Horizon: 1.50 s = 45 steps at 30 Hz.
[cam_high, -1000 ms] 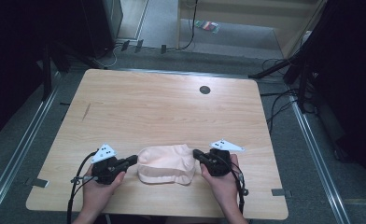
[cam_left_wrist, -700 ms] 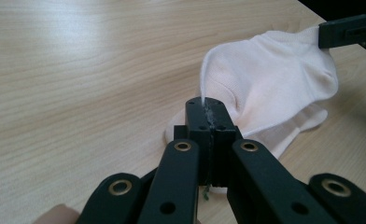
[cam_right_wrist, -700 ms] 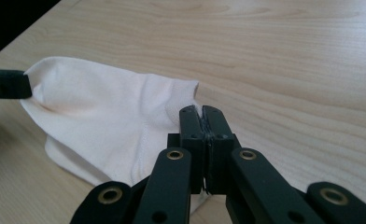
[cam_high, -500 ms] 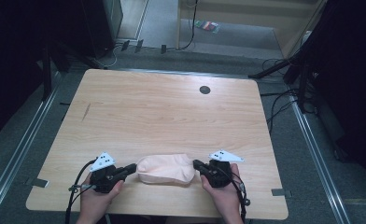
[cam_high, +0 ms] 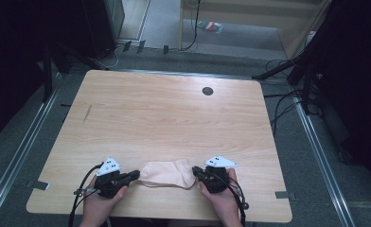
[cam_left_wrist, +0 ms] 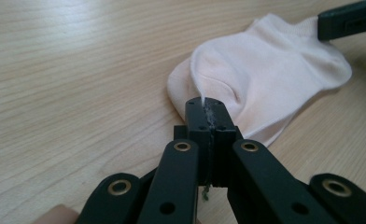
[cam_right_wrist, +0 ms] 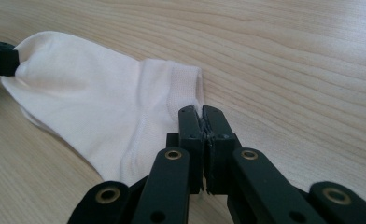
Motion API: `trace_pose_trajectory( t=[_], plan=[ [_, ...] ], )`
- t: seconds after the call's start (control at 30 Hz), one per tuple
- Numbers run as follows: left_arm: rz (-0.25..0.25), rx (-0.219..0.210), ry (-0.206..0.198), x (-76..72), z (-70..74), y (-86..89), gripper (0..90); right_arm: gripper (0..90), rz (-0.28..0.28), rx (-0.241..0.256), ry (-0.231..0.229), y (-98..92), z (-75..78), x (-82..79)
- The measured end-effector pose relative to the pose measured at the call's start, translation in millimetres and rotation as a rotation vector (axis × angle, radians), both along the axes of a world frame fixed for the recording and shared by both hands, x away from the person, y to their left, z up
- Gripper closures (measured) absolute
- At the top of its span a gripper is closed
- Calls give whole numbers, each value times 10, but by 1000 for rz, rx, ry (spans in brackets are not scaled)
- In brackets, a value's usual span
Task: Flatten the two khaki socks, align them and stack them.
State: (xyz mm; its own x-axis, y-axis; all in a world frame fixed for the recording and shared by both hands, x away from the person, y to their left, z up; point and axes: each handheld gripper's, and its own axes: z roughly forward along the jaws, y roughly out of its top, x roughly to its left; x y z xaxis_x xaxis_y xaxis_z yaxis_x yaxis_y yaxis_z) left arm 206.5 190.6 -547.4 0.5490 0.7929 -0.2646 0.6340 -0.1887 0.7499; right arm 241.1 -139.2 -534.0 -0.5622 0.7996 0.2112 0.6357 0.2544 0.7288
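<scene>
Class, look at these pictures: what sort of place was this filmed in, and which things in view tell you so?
Probably a lab or recording workspace, not a home. A bare wooden table stands on grey carpet, with loose cables and dark stands around it. The left gripper and right gripper hold a pale sock.

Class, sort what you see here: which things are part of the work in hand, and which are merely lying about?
In the work:
sock
left gripper, shut on one end
right gripper, shut on the other end

Lying about:
round dark hole in the table
coloured item on the floor
</scene>
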Motion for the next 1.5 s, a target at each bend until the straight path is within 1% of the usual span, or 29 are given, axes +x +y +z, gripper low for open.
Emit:
trace_pose_trajectory(
  t=[0.07,0.13,0.17,0.2,0.23,0.33,0.4,0.47,0.5,0.53,0.57,0.6,0.63,0.67,0.7,0.77,0.8,0.83,0.87,0.9,0.97,1.07,1.17,1.23,1.3,1.37,1.4,1.47,1.5],
  plan=[
    [-9,24,-2,-2,-16,-29,900,878,1,2,-3,7,-8,3],
    [-10,27,-9,-7,-12,-31,900,878,0,6,-5,5,-4,4],
    [-7,17,-12,-10,-2,-26,900,877,-3,22,-10,-4,19,-2],
    [-5,5,-18,-17,17,-14,900,877,-3,22,-10,-4,19,-2],
    [0,-21,-27,-36,56,12,900,876,-9,47,-19,-18,60,-11],
    [-1,-31,-35,-57,90,31,900,877,-13,67,-34,-33,100,-15],
    [-11,-54,-27,-72,115,46,900,876,-19,85,-49,-49,140,-22],
    [-13,-71,-26,-95,138,51,900,876,-21,88,-49,-57,146,-23],
    [-13,-71,-26,-95,138,51,900,876,-21,88,-49,-57,146,-23],
    [-26,-61,-9,-90,123,43,900,876,-20,83,-45,-58,131,-12],
    [-26,-61,-9,-90,123,43,900,876,-20,83,-45,-58,131,-12],
    [-34,-33,15,-69,78,22,900,876,-19,72,-29,-53,99,8],
    [-34,-33,15,-69,78,22,900,876,-19,72,-29,-53,99,8],
    [-32,-4,34,-53,36,-7,900,875,-16,60,-9,-40,60,24],
    [-32,-4,34,-53,36,-7,900,875,-16,60,-9,-40,60,24],
    [-36,42,40,-40,-3,-43,900,874,-14,41,8,-27,23,34],
    [-36,76,31,-26,-35,-71,900,873,-6,21,24,-14,-14,41],
    [-36,76,31,-26,-35,-71,900,873,-6,21,24,-14,-14,41],
    [-15,89,19,-5,-33,-76,900,872,-3,4,45,-1,-54,51],
    [-15,89,19,-5,-33,-76,900,872,-3,4,45,-1,-54,51],
    [5,101,2,29,-36,-65,900,872,-8,7,55,6,-76,56],
    [32,104,-13,117,-43,-50,900,872,-12,6,49,26,-81,58],
    [51,99,-18,157,-44,-42,900,873,-15,14,43,40,-88,62],
    [56,64,-13,177,-40,-15,900,872,-19,23,42,49,-82,60],
    [62,55,-16,178,-35,7,899,871,-19,24,41,49,-81,59],
    [67,46,-22,174,-32,21,897,871,-24,30,41,44,-83,56],
    [69,20,-40,171,-6,43,900,871,-30,39,25,35,-76,56],
    [78,3,-54,165,20,58,900,871,-33,57,8,31,-51,50],
    [78,3,-54,165,20,58,900,871,-33,57,8,31,-51,50]
  ],
)
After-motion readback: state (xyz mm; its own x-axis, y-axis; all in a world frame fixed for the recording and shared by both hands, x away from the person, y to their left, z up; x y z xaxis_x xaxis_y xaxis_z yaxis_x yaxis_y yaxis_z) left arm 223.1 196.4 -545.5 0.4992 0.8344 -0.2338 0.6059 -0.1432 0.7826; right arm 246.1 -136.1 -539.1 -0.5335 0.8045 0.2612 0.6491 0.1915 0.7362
